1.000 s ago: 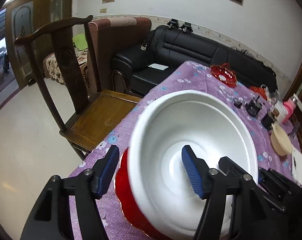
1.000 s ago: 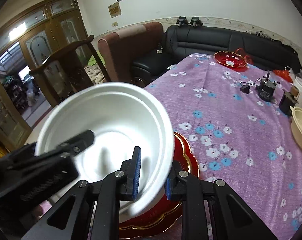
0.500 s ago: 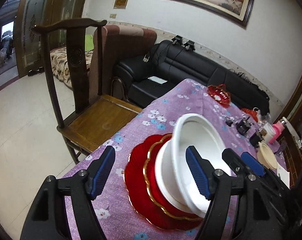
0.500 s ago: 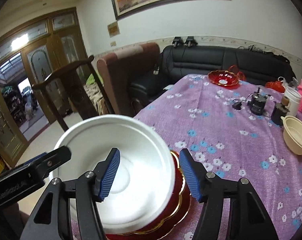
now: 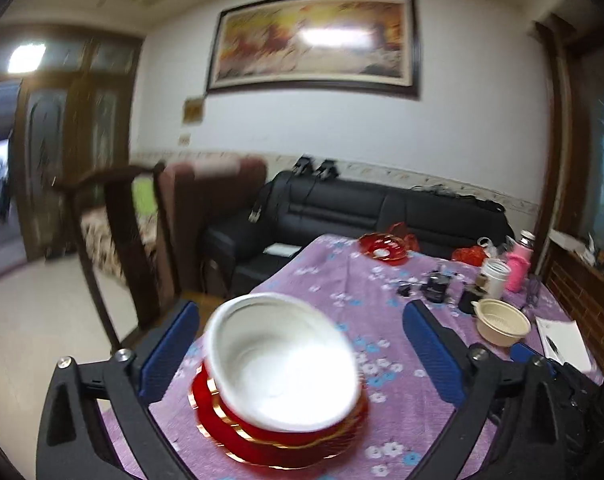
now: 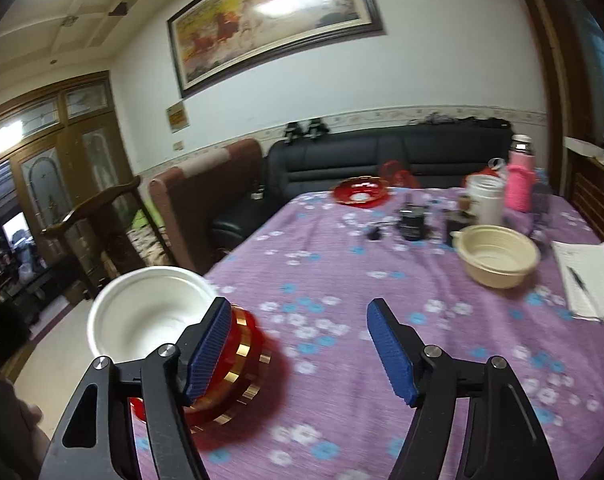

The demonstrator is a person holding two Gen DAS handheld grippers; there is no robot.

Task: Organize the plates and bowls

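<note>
A white bowl (image 5: 280,360) sits on a stack of red gold-rimmed plates (image 5: 262,442) near the front left edge of the purple flowered table (image 5: 386,292). My left gripper (image 5: 302,352) is open and empty, pulled back above and behind the bowl. In the right wrist view the bowl (image 6: 142,316) and the red plates (image 6: 242,364) lie at the lower left. My right gripper (image 6: 298,348) is open and empty, to the right of the stack. A cream bowl (image 6: 496,256) and a red glass dish (image 6: 360,192) stand farther back.
A white cup (image 6: 484,200), a pink bottle (image 6: 520,184), dark small devices (image 6: 412,224) and a notepad with a pen (image 6: 586,280) lie at the far right. A wooden chair (image 5: 118,248) stands left of the table; a black sofa (image 5: 382,216) stands behind.
My right gripper let go of the white bowl and opened. Both grippers pulled back and up from the stack; the bowl now rests on the red plates.
</note>
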